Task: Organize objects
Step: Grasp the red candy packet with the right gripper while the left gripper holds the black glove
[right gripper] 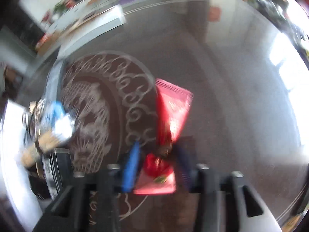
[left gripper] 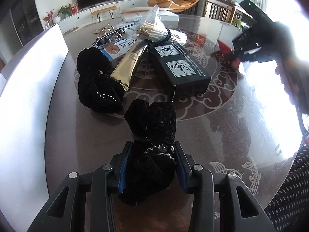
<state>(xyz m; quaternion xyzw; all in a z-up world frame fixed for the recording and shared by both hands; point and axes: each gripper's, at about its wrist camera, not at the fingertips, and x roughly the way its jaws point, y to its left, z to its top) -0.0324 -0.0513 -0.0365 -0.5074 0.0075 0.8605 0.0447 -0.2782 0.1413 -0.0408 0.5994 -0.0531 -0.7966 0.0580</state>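
My left gripper [left gripper: 152,150] is shut on a black knitted cloth item [left gripper: 152,135] just above the glass table [left gripper: 222,119]. Two more black knitted items [left gripper: 98,89] lie to its left. Behind them lie a gold tube [left gripper: 127,65], a black box [left gripper: 181,65], a blue and white box [left gripper: 117,48] and a bag of wooden sticks [left gripper: 152,29]. My right gripper [right gripper: 157,150] is shut on a red packet [right gripper: 171,112]; that view is blurred. The right gripper also shows at the right of the left wrist view [left gripper: 249,44].
A white box [left gripper: 23,104] stands along the table's left edge. White flat boxes [left gripper: 168,16] lie at the far side. Chairs [left gripper: 220,9] stand beyond the table at the back right. The pile shows blurred at the left of the right wrist view [right gripper: 48,127].
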